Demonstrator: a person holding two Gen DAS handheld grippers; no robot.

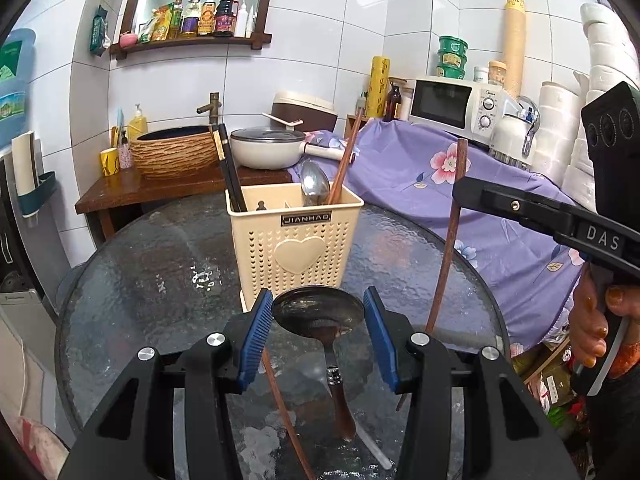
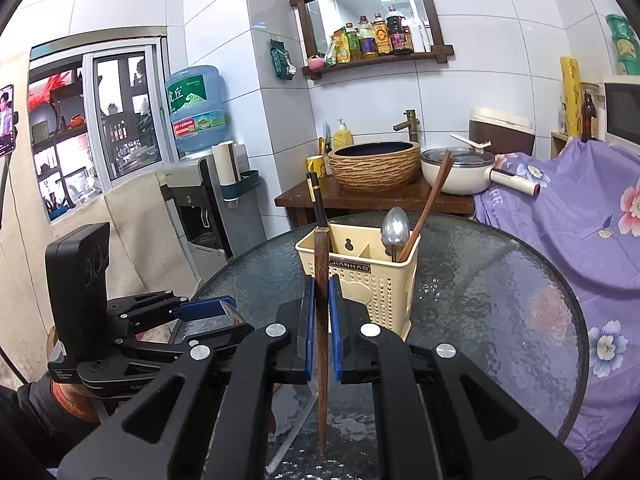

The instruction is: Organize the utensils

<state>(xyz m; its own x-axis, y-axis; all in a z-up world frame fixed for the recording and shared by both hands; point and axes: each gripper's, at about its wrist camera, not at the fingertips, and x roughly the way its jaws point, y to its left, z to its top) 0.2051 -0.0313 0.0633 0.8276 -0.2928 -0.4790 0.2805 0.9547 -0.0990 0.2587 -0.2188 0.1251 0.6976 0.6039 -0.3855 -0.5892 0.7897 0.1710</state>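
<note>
My left gripper [image 1: 318,332] is shut on a metal spoon [image 1: 318,310], its blue pads pressing the bowl's two edges while the brown handle hangs toward the camera. My right gripper [image 2: 320,308] is shut on a brown wooden chopstick [image 2: 320,264] and holds it upright, just in front of a cream perforated utensil holder [image 2: 368,280]. In the left wrist view the holder [image 1: 296,240] stands ahead on the round glass table [image 1: 152,280], with the right gripper [image 1: 460,190] and its chopstick [image 1: 446,248] to its right. Black chopsticks [image 1: 232,176], a silver spoon [image 1: 314,186] and a brown chopstick [image 1: 344,164] stand inside the holder.
A second brown chopstick [image 1: 280,408] and a pale clear stick [image 1: 372,448] lie on the glass under the left gripper. Behind the table are a wooden stand with a basin [image 1: 176,152] and a white pan [image 1: 264,152]. A purple floral cloth [image 1: 420,168] covers the counter on the right.
</note>
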